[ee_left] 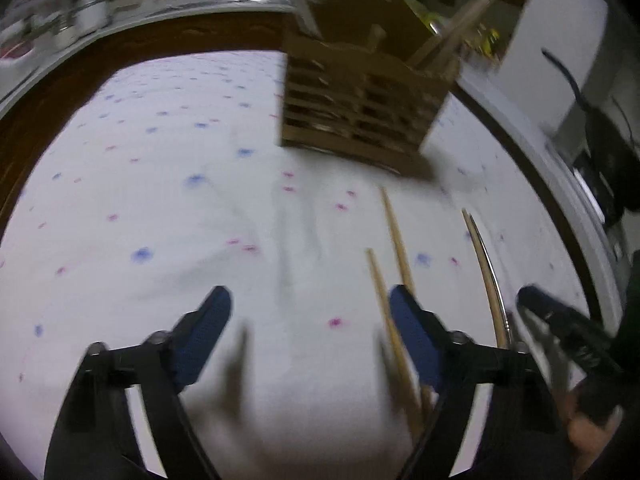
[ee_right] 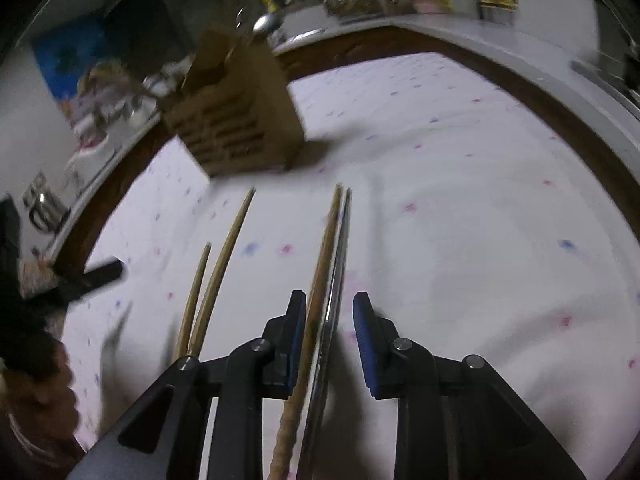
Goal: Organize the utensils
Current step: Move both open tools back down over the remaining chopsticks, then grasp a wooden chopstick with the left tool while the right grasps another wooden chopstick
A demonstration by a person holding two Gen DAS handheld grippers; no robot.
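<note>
A brown slatted utensil holder (ee_left: 360, 108) stands on the white dotted tablecloth (ee_left: 160, 200), with wooden utensils sticking out of its top; it also shows in the right wrist view (ee_right: 236, 120). Two wooden chopsticks (ee_left: 396, 236) lie on the cloth by my left gripper (ee_left: 308, 312), which is open and empty. A third wooden chopstick and a metal one (ee_left: 486, 264) lie side by side further right. My right gripper (ee_right: 330, 316) is open, its jaws on either side of that wooden chopstick (ee_right: 326, 248) and metal chopstick (ee_right: 340, 256). The other pair (ee_right: 216, 276) lies to its left.
The table's dark wooden edge (ee_left: 80, 68) curves around the cloth. Cluttered counters with jars and boxes (ee_left: 88, 8) lie beyond. The other gripper's black finger (ee_right: 100, 272) shows at the left of the right wrist view.
</note>
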